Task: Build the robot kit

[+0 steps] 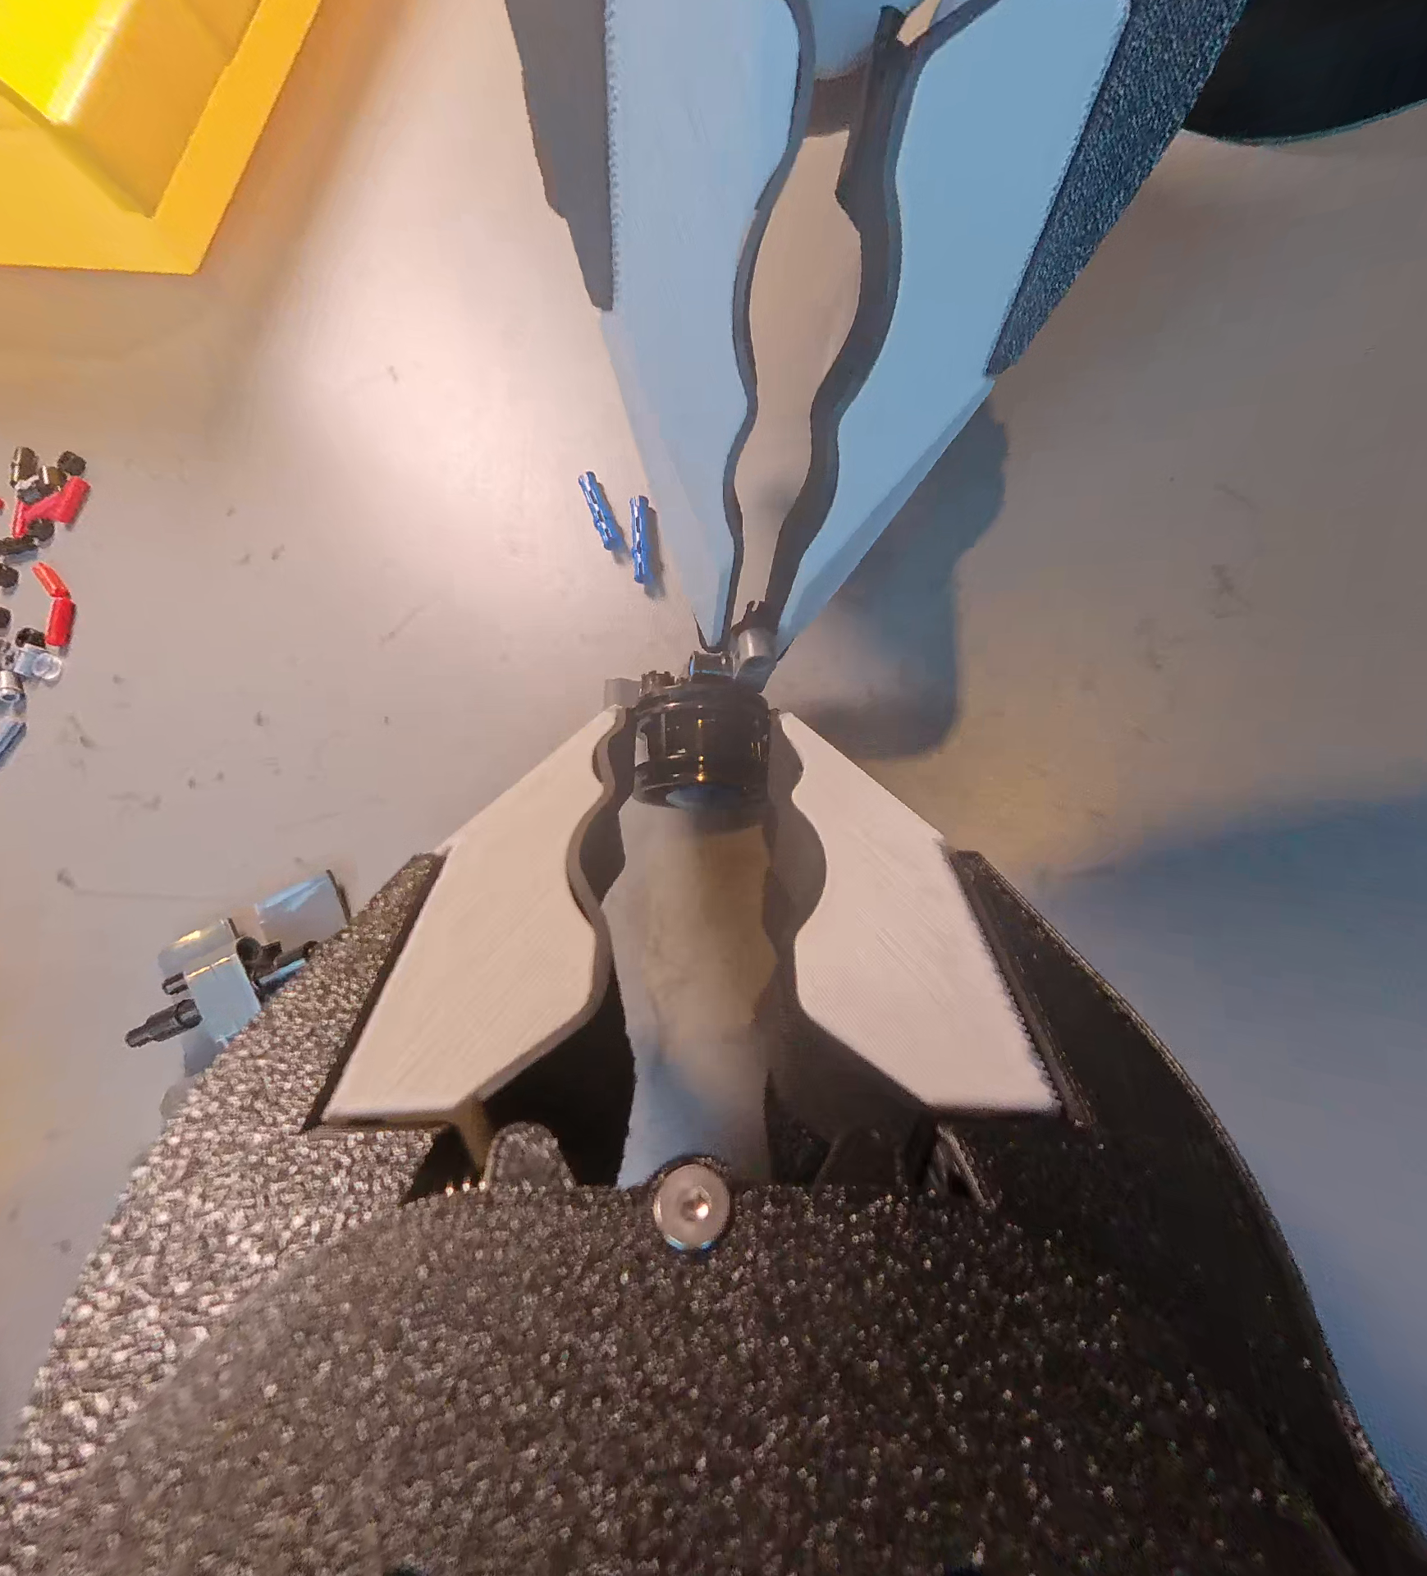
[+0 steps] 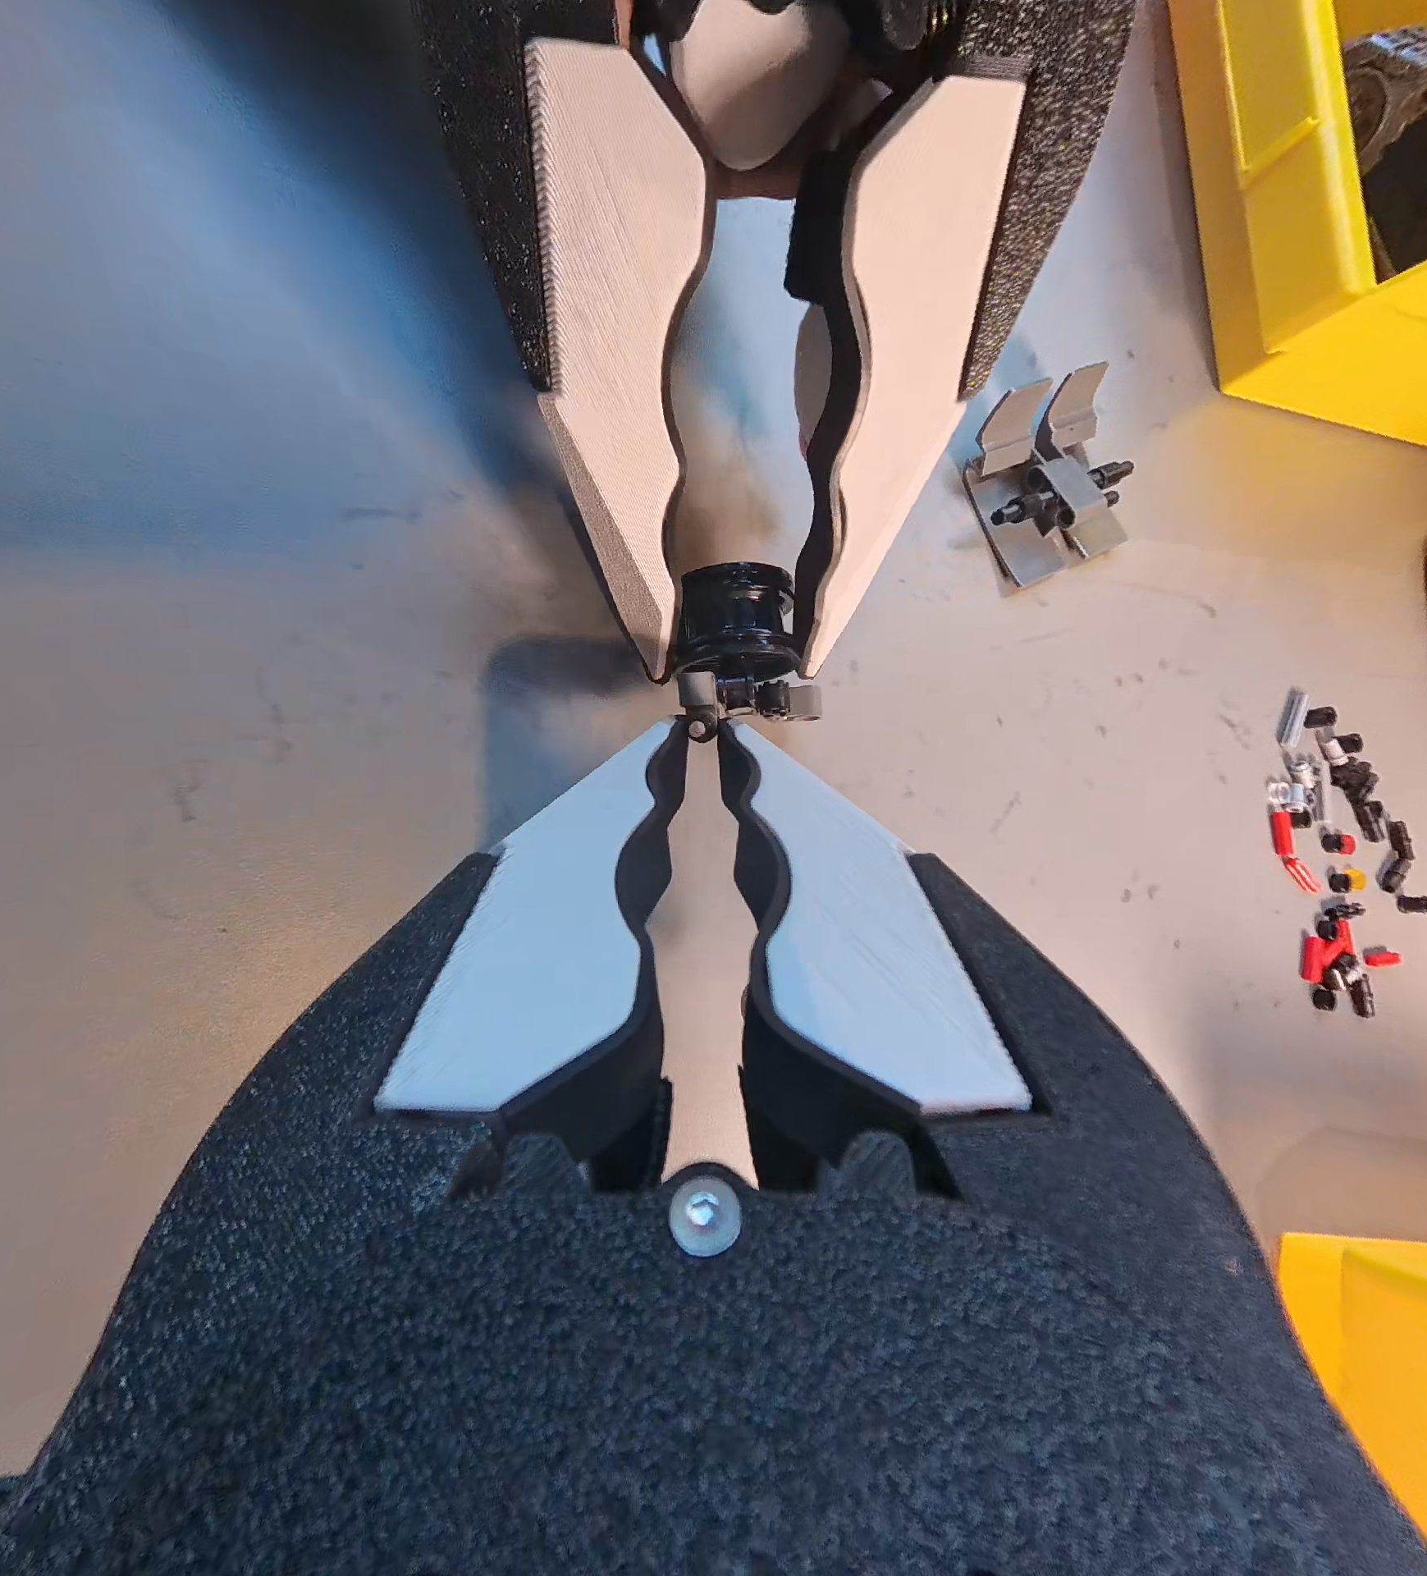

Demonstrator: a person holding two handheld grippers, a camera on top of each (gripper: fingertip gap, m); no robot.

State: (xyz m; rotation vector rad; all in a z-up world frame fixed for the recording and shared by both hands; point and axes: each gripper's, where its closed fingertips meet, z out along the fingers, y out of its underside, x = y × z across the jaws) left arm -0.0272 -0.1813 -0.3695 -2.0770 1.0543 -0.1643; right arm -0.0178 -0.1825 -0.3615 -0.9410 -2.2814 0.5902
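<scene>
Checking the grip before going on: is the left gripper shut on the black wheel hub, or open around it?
Shut on it. The left gripper has both fingertips pressed against the sides of the black wheel hub, held off the table.

Yellow bin cut off by edge; its dark contents unclear.

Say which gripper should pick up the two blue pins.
Probably right: the right gripper sits nearer the blue pins but holds a small grey-black piece; the left gripper clamps the black wheel.
</scene>
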